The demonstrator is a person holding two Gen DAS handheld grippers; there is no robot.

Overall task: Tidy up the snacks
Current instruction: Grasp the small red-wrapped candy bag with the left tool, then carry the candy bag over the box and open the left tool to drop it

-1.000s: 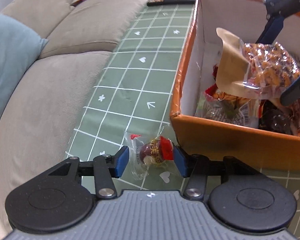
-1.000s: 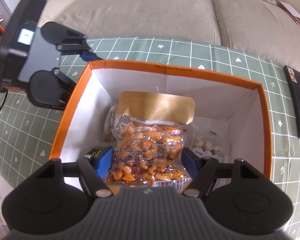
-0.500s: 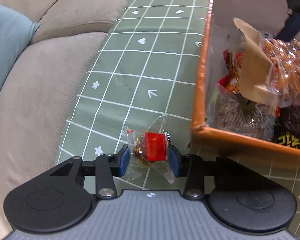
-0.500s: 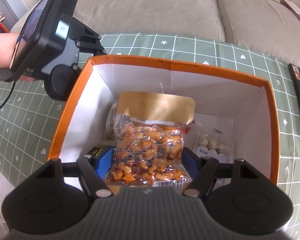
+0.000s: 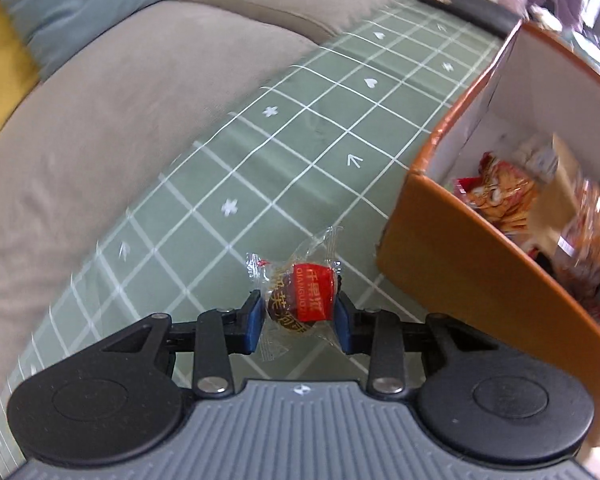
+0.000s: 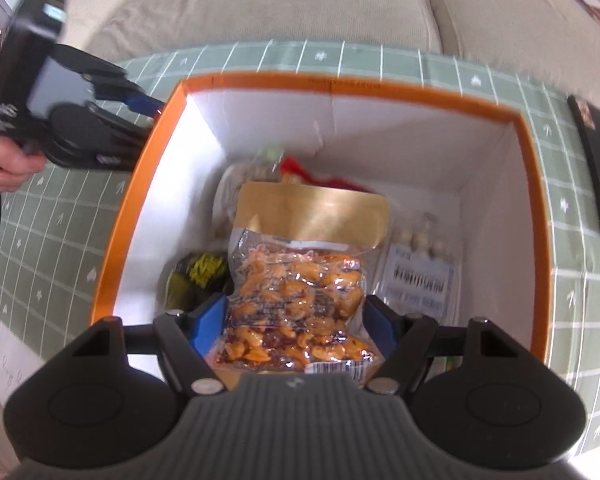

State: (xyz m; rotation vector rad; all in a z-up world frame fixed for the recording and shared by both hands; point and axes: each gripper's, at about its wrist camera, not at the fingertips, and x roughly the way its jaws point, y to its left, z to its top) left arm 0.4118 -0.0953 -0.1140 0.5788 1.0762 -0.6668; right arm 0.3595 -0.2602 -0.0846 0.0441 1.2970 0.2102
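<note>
A small candy (image 5: 302,300) in a clear wrapper with a red label sits between the blue pads of my left gripper (image 5: 300,320). The jaws are closing and the pads press its sides, holding it just above the green checked cloth (image 5: 300,128). The orange box (image 5: 480,280) stands to its right. In the right wrist view my right gripper (image 6: 296,328) is shut on a clear bag of orange snacks (image 6: 296,292) with a gold top, held over the open orange box (image 6: 340,82). The left gripper (image 6: 140,100) shows at the box's left rim, in a person's hand (image 6: 12,164).
Several other snack packs lie in the box, among them white balls (image 6: 416,236) and a black-and-yellow pack (image 6: 204,268). A beige sofa (image 5: 100,128) with a blue cushion (image 5: 80,4) borders the table. A flat black item (image 6: 596,160) lies right of the box.
My left gripper closed on the candy, lifted it off the cloth and rolled, tilting the view. The right gripper still holds the snack bag over the box.
</note>
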